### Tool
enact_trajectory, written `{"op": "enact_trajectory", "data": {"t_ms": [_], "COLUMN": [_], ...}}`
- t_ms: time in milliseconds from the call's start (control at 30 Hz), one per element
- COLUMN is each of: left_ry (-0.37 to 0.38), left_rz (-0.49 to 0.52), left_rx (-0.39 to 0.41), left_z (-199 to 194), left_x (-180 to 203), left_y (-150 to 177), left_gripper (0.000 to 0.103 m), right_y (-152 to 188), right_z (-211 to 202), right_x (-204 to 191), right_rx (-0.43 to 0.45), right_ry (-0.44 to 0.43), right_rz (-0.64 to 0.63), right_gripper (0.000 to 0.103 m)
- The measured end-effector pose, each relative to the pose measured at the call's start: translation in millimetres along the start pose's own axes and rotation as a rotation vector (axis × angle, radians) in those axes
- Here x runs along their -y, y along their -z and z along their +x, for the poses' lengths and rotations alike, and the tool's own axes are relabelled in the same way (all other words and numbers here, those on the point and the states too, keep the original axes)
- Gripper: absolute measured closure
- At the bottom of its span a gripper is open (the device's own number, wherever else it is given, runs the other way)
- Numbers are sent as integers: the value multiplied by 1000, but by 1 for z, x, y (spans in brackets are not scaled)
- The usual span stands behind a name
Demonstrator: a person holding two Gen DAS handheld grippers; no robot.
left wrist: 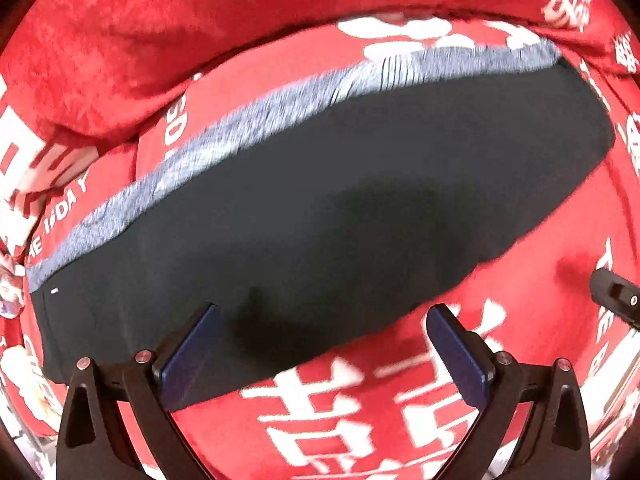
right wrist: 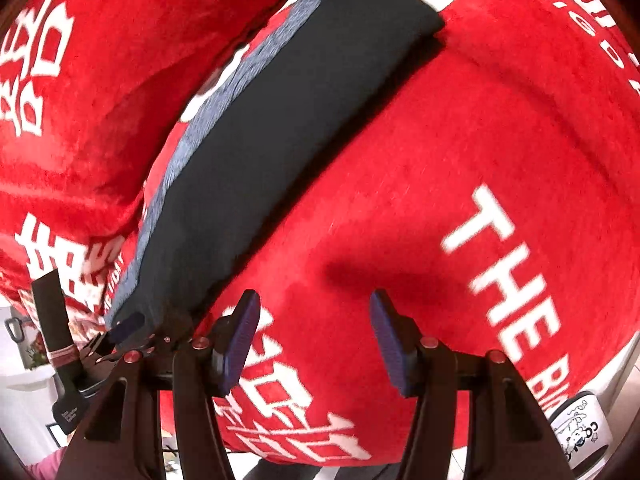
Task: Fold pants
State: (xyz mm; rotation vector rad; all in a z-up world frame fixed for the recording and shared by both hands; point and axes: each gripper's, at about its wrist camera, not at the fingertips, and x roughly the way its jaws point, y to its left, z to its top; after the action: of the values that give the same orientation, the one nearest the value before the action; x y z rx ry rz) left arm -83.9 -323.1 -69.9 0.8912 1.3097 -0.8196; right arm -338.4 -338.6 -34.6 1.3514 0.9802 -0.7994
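Dark pants (left wrist: pixel 320 208) with a grey heathered band (left wrist: pixel 248 120) along the far edge lie folded flat in a long strip on a red blanket (left wrist: pixel 520 280). My left gripper (left wrist: pixel 322 328) is open and empty, hovering over the near edge of the pants. The right wrist view shows the same pants (right wrist: pixel 272 132) running diagonally up and away. My right gripper (right wrist: pixel 314 320) is open and empty over bare blanket, right of the pants' near end. The left gripper (right wrist: pixel 128 332) shows at that end.
The red blanket (right wrist: pixel 460 160) has white lettering and bunches up in a thick fold (left wrist: pixel 200 20) behind the pants. A white object with a cartoon print (right wrist: pixel 580 436) sits at the blanket's lower right edge. The right gripper's tip (left wrist: pixel 616 292) shows at the right.
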Motion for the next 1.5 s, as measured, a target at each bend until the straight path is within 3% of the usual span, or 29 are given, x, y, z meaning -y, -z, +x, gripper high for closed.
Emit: {"op": "enact_trajectory", "data": {"t_ms": [200,467,500,533,700,800,900,967,1000,1033,1167,1500], "left_ry": [11,-8,-3,-2,-23,-26,-27,-28,-27,-26,-21,-12], "left_rz": [-67,-101,-108,-107,-73,-76,-85,-83,-81,-81,-86,-80], "left_rx": [67,32,33,35,43,44,39,39,39,39,37,68], "left_z": [-1,30,30,30,29,30,31,31,32,32,36,39], "left_x": [23,37,37,36,42,44,44,46,46,46,42,41], "left_y": [-38,-51,-50,-49,-50,-49,-49,-49,-49,-50,-50,-45], "left_gripper": [0,0,0,0,0,0,0,0,0,0,0,0], "right_y": [-42,-90,-93,-96,-102,-105,-107,-101,-96,-92,-83,-101], "right_z": [-18,-24,-21,-20,-31,-28,-19,-18,-18,-16,-1,19], "right_x": [23,47,49,51,37,36,55,64,66,67,67,54], "right_rx": [103,204,205,208,260,241,197,186,181,177,139,198], "right_ry": [-40,-74,-82,-90,-97,-62,-106,-168,-199,-236,-331,-359], "right_rz": [67,127,139,145,45,16,114,149,156,162,183,137], "right_gripper": [42,44,62,89,93,93,88,70,51,42,42,42]}}
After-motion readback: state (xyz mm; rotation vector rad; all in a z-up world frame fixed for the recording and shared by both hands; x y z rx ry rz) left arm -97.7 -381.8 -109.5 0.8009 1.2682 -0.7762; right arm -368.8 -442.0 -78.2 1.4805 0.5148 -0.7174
